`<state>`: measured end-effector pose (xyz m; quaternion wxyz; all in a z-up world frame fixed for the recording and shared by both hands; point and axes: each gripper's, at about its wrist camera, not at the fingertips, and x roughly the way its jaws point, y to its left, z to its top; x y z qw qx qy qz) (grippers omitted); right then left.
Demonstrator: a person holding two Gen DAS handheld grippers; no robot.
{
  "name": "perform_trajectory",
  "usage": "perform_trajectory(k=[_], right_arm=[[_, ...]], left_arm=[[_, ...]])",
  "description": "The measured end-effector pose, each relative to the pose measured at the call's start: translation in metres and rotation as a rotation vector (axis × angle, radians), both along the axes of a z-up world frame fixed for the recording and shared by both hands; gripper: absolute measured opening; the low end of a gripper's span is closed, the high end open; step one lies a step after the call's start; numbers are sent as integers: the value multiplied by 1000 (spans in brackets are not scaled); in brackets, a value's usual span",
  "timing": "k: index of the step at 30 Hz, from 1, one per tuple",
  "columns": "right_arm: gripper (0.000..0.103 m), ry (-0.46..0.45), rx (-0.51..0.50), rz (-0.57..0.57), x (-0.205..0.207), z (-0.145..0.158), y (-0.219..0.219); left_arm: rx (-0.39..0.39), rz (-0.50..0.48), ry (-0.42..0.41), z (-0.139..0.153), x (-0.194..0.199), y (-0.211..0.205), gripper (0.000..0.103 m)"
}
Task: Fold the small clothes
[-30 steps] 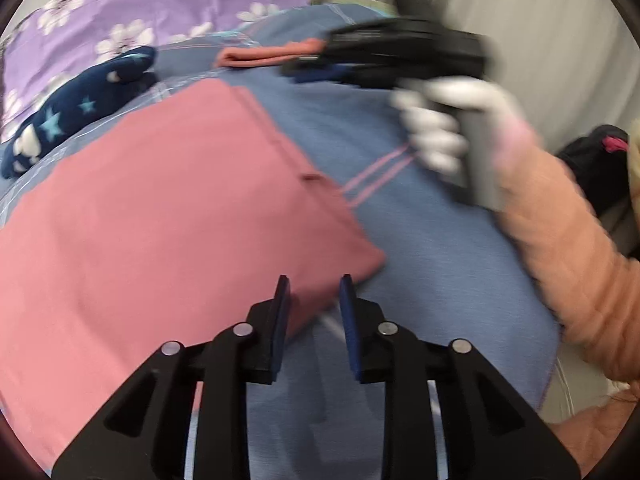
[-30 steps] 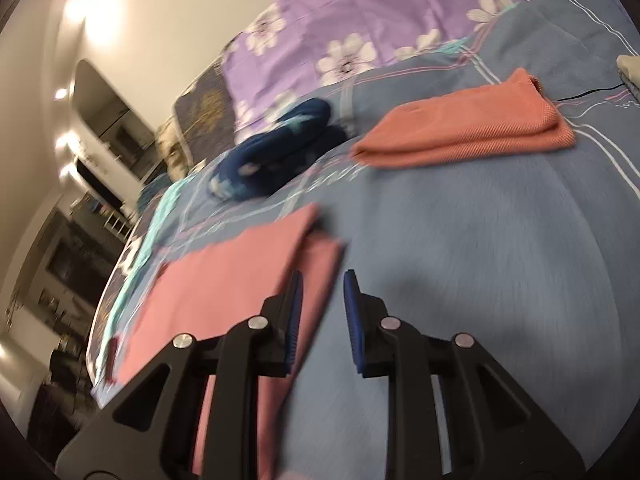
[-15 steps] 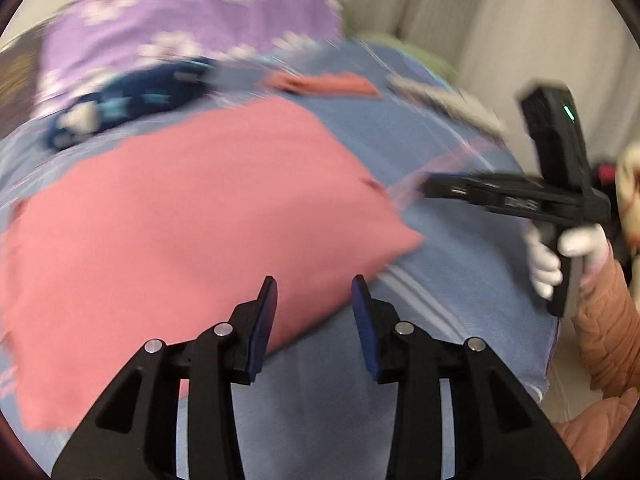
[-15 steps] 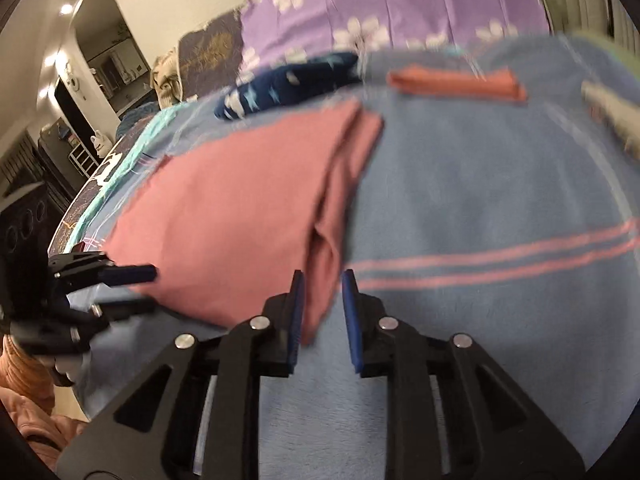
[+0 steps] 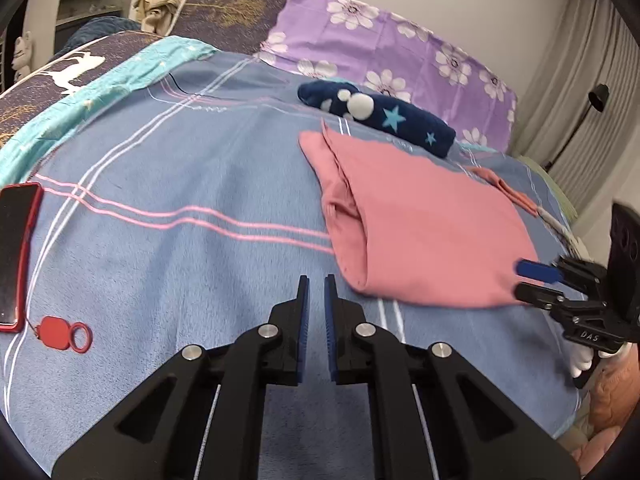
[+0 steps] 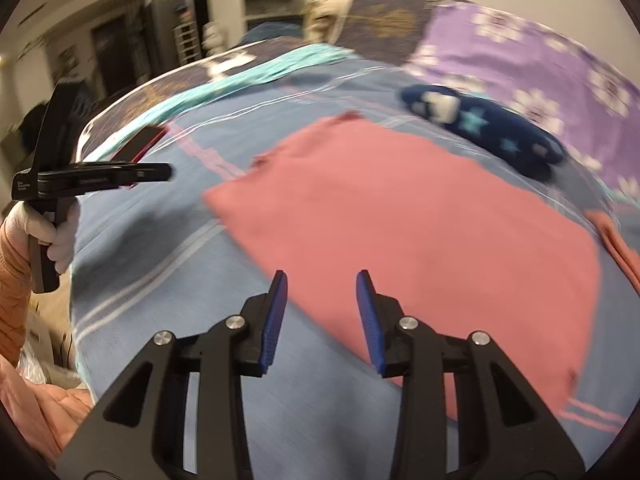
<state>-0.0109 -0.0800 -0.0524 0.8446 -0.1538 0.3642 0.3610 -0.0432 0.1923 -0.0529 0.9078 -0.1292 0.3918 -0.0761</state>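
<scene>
Left claw [image 5: 314, 280] nearly closed, empty, hovering over bed [image 5: 160, 264]. Right claw [image 6: 322, 280] spread wide, empty, straddling near edge of pink garment [image 6: 420, 232], likely lining up hem pinch. Garment flat, 1 o'clock of left claw. Phone [image 5: 16, 256] at 9 o'clock; blanket between bare.

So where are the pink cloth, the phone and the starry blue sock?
pink cloth [image 5: 432, 232], left wrist view, middle of its top layer
phone [image 5: 14, 256], left wrist view, dark screen
starry blue sock [image 5: 380, 118], left wrist view, its middle
</scene>
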Motion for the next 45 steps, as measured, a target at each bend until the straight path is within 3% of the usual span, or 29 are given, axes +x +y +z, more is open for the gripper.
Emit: perform_trajectory(k=[5,8,11,15,18,22,25,26,28,29,30,34,38,41,45], right_arm=[[43,-68,-79,74,-15,-6,55],[46,-119,-147,113,-19,-15,85],[47,-166,-217,132,-20,-26,112],[49,-266,-337,130,-23,-45,139],[48,-312,-361,114,-20,-51,147],[45,-375,-380,70,-13,-54,154],[32,-406,-402,55,-5,-58,159],[29,-411,-407,57,-3,-59,160],[4,-404,-403,72,-1,-61,163],[4,-403,-395,73,0,-60,163],[4,-401,-375,78,-1,-56,163],[4,-415,-299,74,-7,-32,157],[4,-279,-322,101,8,-56,158],[5,-303,-320,115,3,-57,158],[9,-298,-314,127,6,-59,158]], left_arm=[[-38,-15,6,-13,11,11,11],[-59,2,17,-20,14,24,23],[-79,-8,15,-21,29,34,26],[-144,-59,18,-18,66,44,37],[-160,-113,42,-19,98,40,37],[-235,-170,102,-28,149,32,37],[-299,-181,149,-40,188,26,39],[-309,-185,167,-46,199,23,40],[-354,-177,167,-53,221,21,38],[-383,-173,167,-55,230,22,8],[-403,-164,170,-54,235,23,2],[-400,-172,36,-26,226,23,2],[-268,-147,129,-51,233,16,4],[-383,-100,107,-57,224,36,11],[-370,-76,69,-44,211,51,23]])
